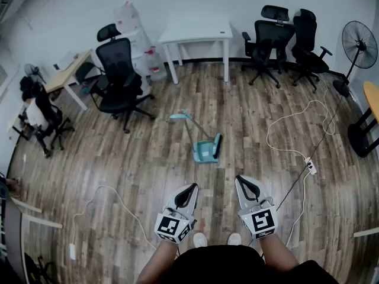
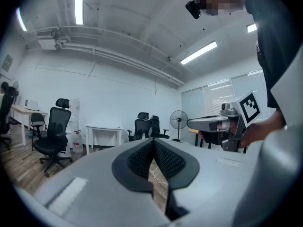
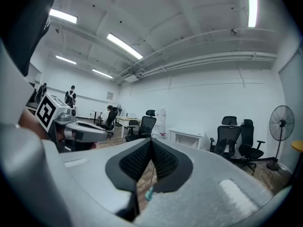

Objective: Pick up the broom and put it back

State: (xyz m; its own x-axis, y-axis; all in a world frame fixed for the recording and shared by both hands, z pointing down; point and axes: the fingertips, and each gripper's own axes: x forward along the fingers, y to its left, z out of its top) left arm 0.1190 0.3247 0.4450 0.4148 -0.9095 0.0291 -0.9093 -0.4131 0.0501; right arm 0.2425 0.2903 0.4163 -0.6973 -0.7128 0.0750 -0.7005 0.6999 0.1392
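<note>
Teal broom (image 1: pixel 205 149) lies flat on the floor (image 1: pixel 142 164) mid-room, head end nearer the person and handle (image 1: pixel 189 128) running off to the far left. It is well apart from both grippers, so the pick-up is not yet begun. Left gripper (image 1: pixel 192 187) and right gripper (image 1: pixel 241 180) are held level, side by side in front of the person, jaws closed tip to tip on nothing. I judge this an idle carrying pose for the approach; one gripper must open before it can take the handle.

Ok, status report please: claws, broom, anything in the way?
Left claw, right claw shut, empty. Teal broom lies on floor ahead, untouched. White cable to right, off path.
</note>
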